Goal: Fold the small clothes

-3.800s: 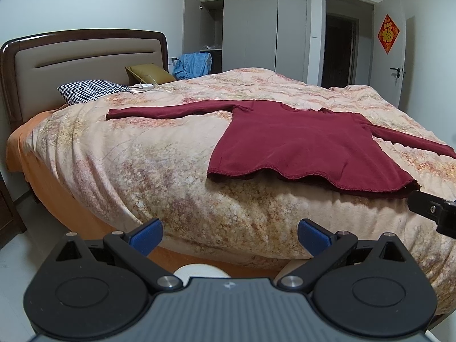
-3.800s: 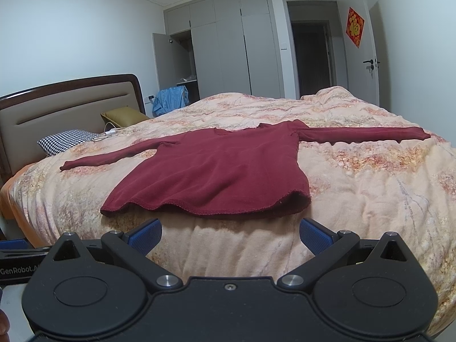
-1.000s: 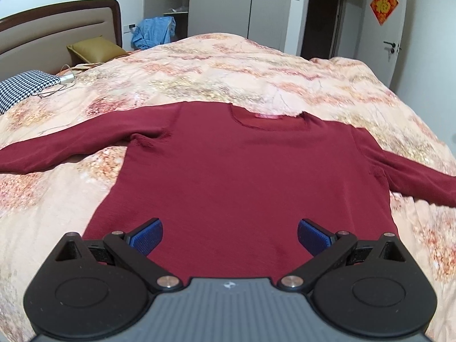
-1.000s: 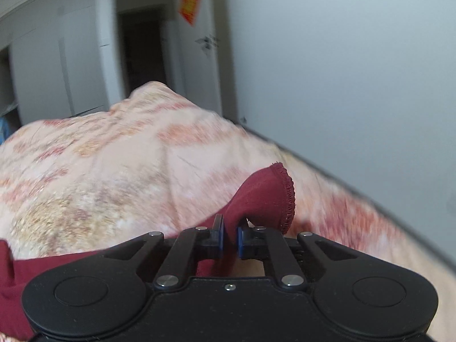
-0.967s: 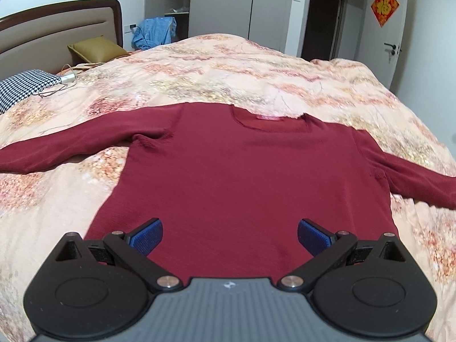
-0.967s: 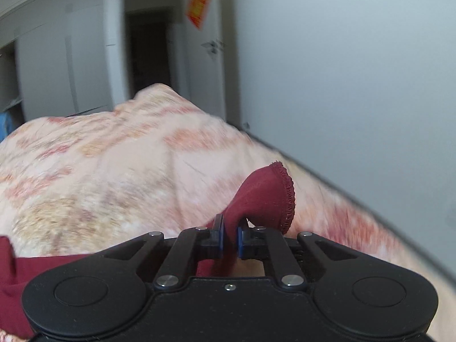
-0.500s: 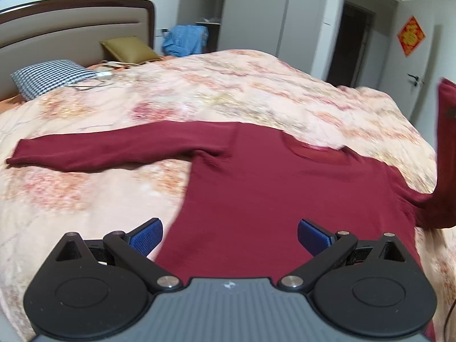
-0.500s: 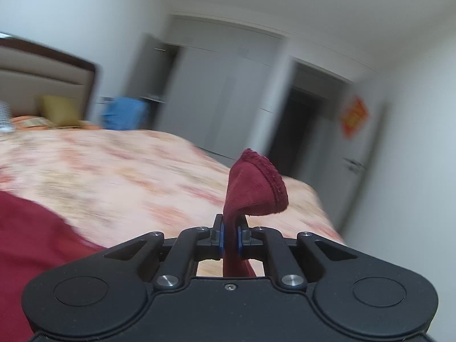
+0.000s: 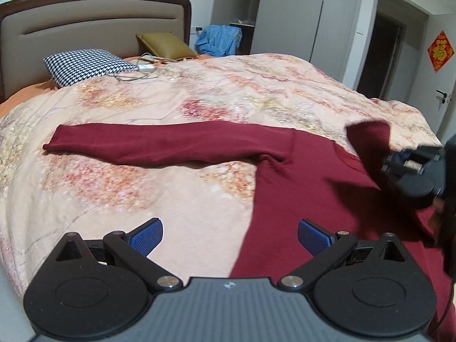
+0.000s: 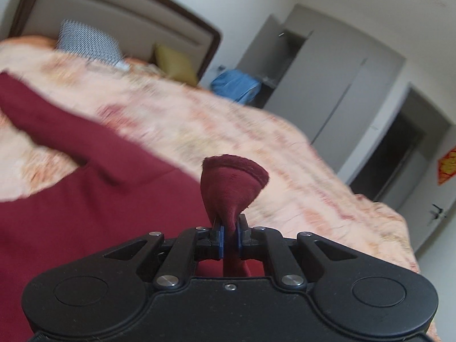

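Currently:
right tool (image 10: 230, 238): clenched on sleeve cuff (image 10: 232, 182), lifted over sweater (image 9: 327, 199)
left tool (image 9: 229, 235): released, above bed (image 9: 171, 193)

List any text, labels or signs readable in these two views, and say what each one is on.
"福": gold character on the red diamond-shaped decoration hanging on the wall beside the dark doorway, left wrist view.
The same decoration in the right wrist view: too blurred to read.
Small mark on the left gripper body: a logo, no legible letters.
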A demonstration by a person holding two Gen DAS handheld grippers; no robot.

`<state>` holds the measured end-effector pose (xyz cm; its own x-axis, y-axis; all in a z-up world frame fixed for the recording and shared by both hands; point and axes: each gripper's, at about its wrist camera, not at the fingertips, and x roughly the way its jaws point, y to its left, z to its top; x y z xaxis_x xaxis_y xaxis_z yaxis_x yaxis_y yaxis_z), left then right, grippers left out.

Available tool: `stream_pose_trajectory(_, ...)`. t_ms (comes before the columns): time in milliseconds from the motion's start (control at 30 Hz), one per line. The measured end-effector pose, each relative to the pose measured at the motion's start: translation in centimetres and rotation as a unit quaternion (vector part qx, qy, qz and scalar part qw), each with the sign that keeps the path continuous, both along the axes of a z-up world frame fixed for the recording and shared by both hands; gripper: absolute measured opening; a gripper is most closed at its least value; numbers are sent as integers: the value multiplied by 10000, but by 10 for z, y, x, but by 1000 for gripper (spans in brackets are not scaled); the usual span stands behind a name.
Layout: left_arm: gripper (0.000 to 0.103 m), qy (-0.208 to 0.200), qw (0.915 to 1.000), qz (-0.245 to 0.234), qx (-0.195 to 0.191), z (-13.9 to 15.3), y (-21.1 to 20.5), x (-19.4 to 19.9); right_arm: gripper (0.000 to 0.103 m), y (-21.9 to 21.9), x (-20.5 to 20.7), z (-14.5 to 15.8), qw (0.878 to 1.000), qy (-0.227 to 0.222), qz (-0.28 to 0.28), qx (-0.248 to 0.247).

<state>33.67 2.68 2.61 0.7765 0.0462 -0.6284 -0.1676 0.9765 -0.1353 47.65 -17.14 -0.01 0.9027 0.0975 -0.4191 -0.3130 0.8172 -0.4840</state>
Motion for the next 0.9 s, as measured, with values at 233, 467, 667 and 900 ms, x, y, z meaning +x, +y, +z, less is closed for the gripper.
stream_pose_trajectory(233, 103, 56, 10000, 18, 27, -4, -2, 5, 28, 11, -6, -31, 9989, 425, 204, -86)
stream_pose_trajectory(467, 103, -28, 9998, -172, 35, -1, -24, 16, 85, -16, -35, -31, 9959, 689, 484, 316)
stream_pose_trajectory(667, 103, -302, 9982, -524, 24, -5, -55, 47, 102, -70, -75, -22, 9925, 683, 382, 939)
stream_pose_trajectory(900, 103, -441, 9967, -674, 134, -32, -90, 103, 102, -158, -87, -14, 9855, 571, -663, 1454)
